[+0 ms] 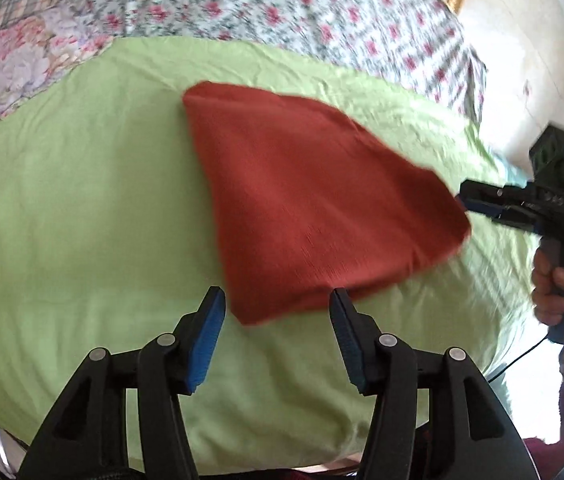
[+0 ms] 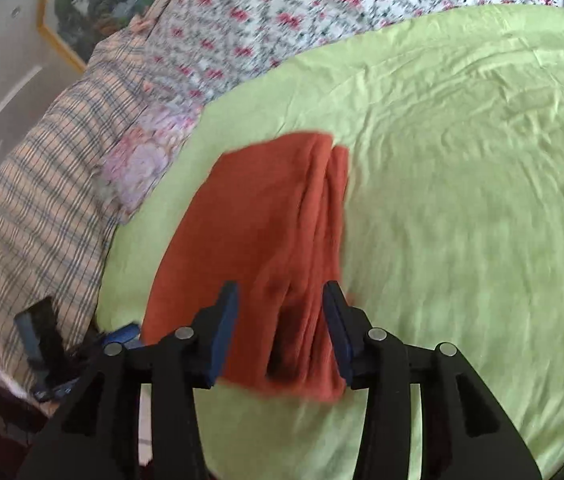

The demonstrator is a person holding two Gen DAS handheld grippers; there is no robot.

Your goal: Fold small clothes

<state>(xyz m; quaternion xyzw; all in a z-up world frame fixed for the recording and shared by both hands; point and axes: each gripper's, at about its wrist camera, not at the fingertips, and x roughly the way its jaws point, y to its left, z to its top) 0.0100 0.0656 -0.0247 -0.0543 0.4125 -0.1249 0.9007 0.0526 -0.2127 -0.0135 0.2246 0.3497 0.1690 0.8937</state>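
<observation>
on the green sheet [image 1: 62, 208] of the bed, my left view shows the red cloth [image 1: 314, 208] folded flat just ahead of my left tongs [image 1: 278, 300], which gape wide and hold nothing. its long axis runs away and leftward. in the right view, my right tongs [image 2: 280, 292] also stand open and straddle the cloth's near end [image 2: 294, 340], so i judge the right hand nearer.

Green sheet [image 1: 82, 220] fills frame centre; floral quilt [image 1: 242, 4] along top; framed painting [image 2: 94, 4] upper left, right wrist view.
</observation>
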